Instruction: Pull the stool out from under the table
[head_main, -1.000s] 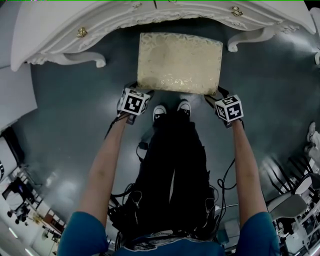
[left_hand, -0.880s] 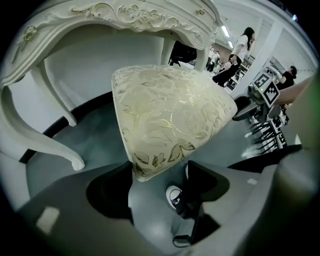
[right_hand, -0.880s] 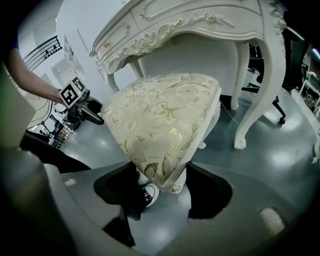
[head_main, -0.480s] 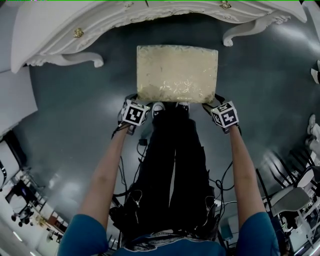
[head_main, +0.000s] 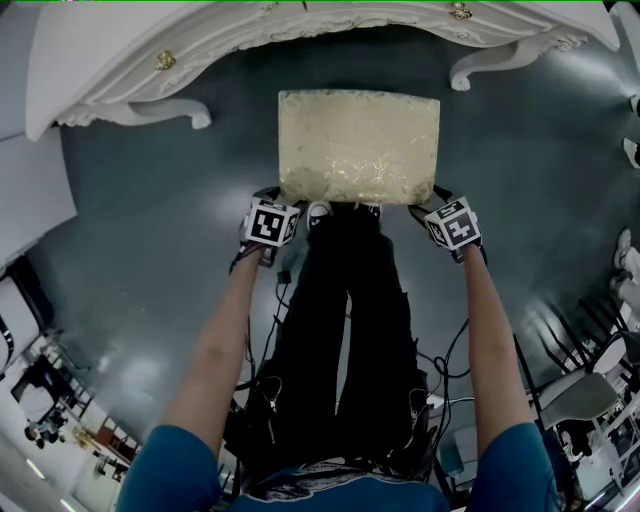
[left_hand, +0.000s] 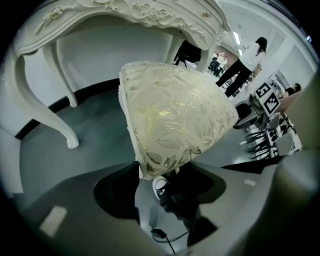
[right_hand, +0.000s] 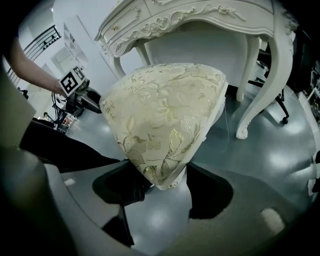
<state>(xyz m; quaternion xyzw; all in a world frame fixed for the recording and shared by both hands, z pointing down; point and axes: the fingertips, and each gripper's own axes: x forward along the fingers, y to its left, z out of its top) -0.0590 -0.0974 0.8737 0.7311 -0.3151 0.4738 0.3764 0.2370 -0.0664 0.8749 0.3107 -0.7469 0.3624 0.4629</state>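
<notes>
Seen from above, a stool with a cream cushion patterned in gold leaves is set on a dark grey floor. It lies just in front of a white carved table. The whole seat is uncovered by the tabletop, and its far edge is about level with the table's curled front feet.

The stool's two near corners are each taken by a hand-held gripper. The left gripper is placed at the near left corner. In the left gripper view that cushion corner is wedged between the jaws, which are closing on it and pressed against both sides. The right gripper is placed at the near right corner. In the right gripper view that corner is grasped between wide-set jaws, with fabric touched on both sides.

Bare forearms are stretched down to the grippers from blue sleeves. Black trousers are seen between the arms. Two white-toed shoes are tucked at the stool's near edge.
</notes>
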